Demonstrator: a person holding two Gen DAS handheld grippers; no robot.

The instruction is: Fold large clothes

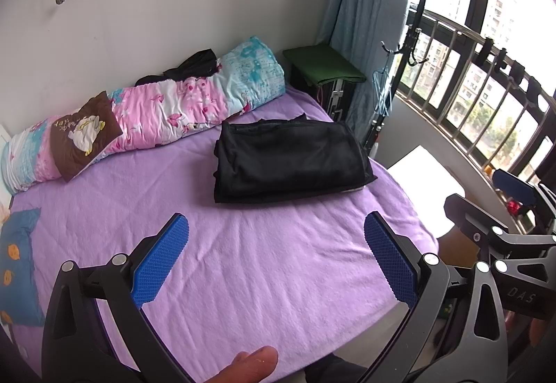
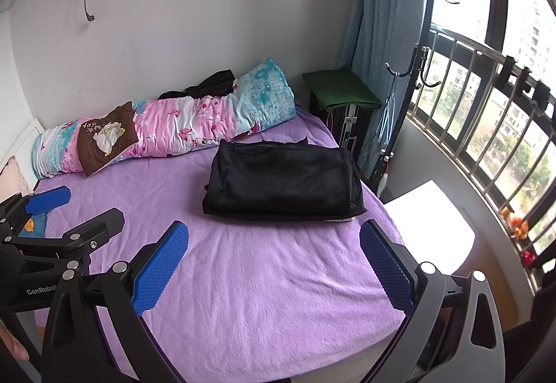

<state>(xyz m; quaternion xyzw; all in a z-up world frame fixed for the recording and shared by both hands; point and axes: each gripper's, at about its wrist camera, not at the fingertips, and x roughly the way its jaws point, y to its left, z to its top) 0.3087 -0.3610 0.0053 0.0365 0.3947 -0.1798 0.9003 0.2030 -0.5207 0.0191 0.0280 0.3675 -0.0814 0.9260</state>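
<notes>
A black garment (image 1: 292, 160) lies folded in a neat rectangle on the purple bed sheet (image 1: 243, 279), toward the far right side; it also shows in the right wrist view (image 2: 283, 186). My left gripper (image 1: 276, 230) is open and empty, held above the near part of the bed, well short of the garment. My right gripper (image 2: 274, 237) is open and empty too, just in front of the garment's near edge. Each gripper appears at the edge of the other's view: the right one (image 1: 514, 206) and the left one (image 2: 73, 209).
A rolled flowery quilt (image 1: 146, 115) with a brown cushion (image 1: 85, 134) lies along the far wall, dark clothes (image 1: 193, 67) behind it. A green-topped case (image 1: 323, 65), a curtain (image 1: 351, 18), a coat rack (image 1: 417, 35) and a railed window stand at the right. A blue pillow (image 1: 17, 261) lies at the left.
</notes>
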